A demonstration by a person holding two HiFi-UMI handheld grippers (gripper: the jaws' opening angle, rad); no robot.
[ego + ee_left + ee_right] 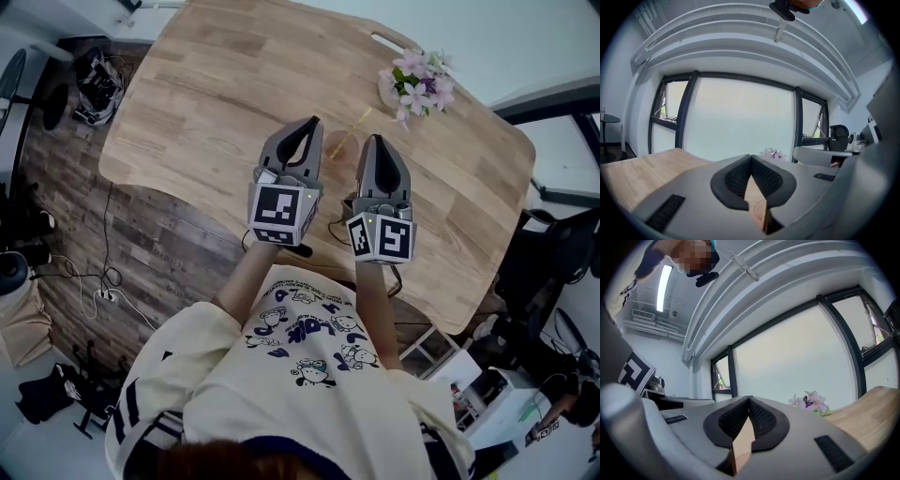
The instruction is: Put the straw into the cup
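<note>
A small brownish cup (336, 144) stands on the wooden table (216, 84), between the tips of my two grippers. A thin yellow straw (358, 123) slants up and to the right from the cup's mouth. My left gripper (312, 122) hovers just left of the cup, jaws shut and empty. To the right of the cup my right gripper (374, 139) is held the same way, shut on nothing. Below the shut jaws of the left gripper (751, 157), the cup (758, 212) and straw (764, 216) show in the left gripper view. The right gripper (749, 399) points over the table.
A bunch of pink and white flowers (418, 81) sits at the table's far right, also seen as flowers (809, 401) in the right gripper view. Table edges curve close on the left and the near right. Chairs and cables lie on the floor around.
</note>
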